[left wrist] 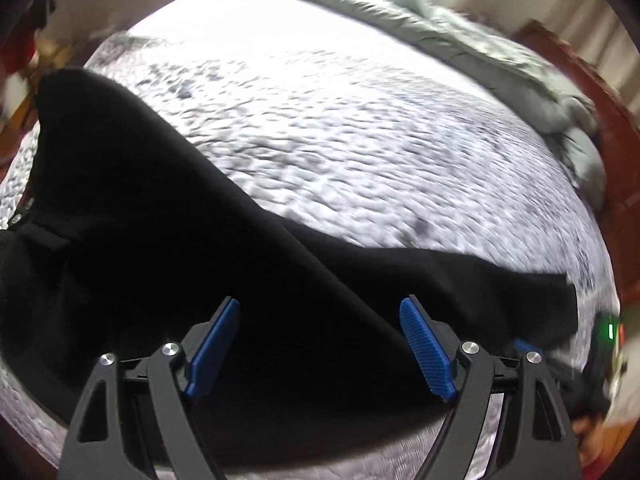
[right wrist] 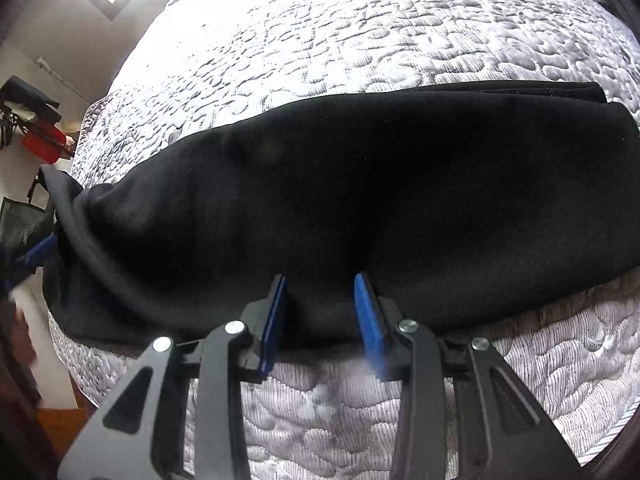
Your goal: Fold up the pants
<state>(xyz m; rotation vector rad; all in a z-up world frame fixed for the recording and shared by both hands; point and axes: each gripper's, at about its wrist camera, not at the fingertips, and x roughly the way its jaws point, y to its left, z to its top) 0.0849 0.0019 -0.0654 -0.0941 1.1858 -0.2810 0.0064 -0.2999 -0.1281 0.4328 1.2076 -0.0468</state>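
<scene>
Black pants lie folded lengthwise in a long band across the white quilted mattress. My left gripper hovers over them with its blue pads spread wide and nothing pinched between them. In the right wrist view the pants stretch from left to right. My right gripper stands at their near edge, jaws partly apart, with a bulge of black cloth lying between the pads but not squeezed. The pants' left end is bunched up at the mattress edge, beside a blue finger of the left gripper.
A pale green duvet is heaped along the far side of the bed against a red-brown wooden frame. Beyond the mattress corner stand a red object on a rack and a dark bag.
</scene>
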